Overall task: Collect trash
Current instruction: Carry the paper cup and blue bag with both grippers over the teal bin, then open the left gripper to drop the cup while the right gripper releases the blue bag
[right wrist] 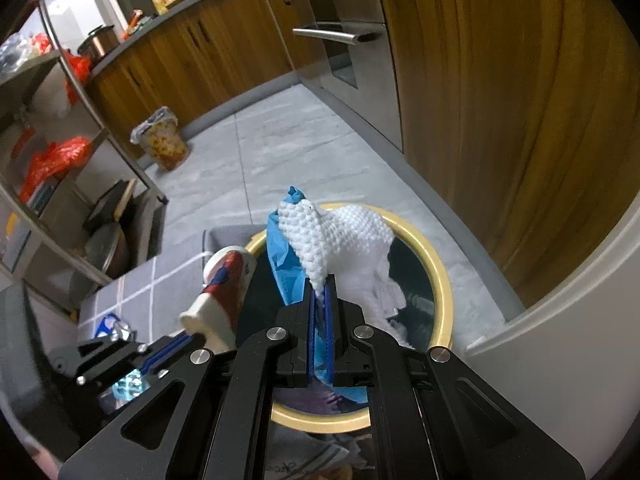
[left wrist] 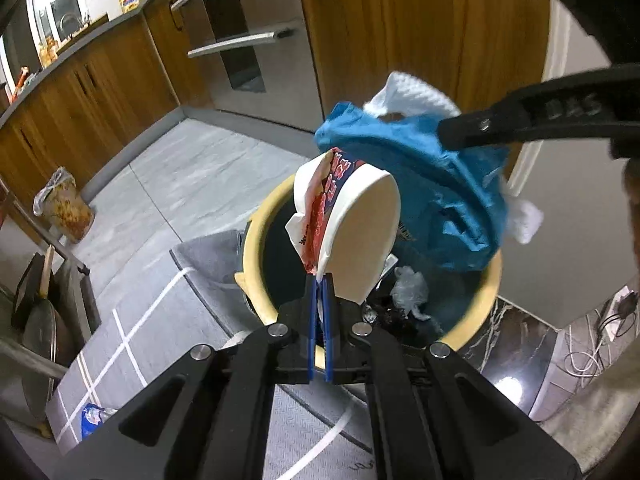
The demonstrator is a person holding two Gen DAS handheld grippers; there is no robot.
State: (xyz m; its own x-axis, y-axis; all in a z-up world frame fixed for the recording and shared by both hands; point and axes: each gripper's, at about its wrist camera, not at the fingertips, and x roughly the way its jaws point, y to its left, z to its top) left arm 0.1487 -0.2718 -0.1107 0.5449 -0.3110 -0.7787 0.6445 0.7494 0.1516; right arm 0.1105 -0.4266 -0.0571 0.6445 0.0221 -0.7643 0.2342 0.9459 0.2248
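My left gripper (left wrist: 319,280) is shut on the torn edge of a red-and-white paper cup (left wrist: 352,224) and holds it over the round bin with a cream rim (left wrist: 256,216). The cup also shows in the right wrist view (right wrist: 224,292), with the left gripper (right wrist: 192,336) below it. My right gripper (right wrist: 319,280) is shut on a blue wrapper (right wrist: 280,256) bundled with a white knitted cloth (right wrist: 340,236), held above the bin (right wrist: 440,276). In the left wrist view the right gripper (left wrist: 452,136) holds the blue wrapper (left wrist: 432,200) and white cloth (left wrist: 412,96) over the bin.
Crumpled plastic (left wrist: 408,288) lies inside the bin. A grey mat (left wrist: 132,328) lies beside it, with a small blue packet (left wrist: 92,420) on it. A lined flowery bin (right wrist: 162,144) stands by wooden cabinets (right wrist: 192,60). A metal shelf rack (right wrist: 60,184) is at left.
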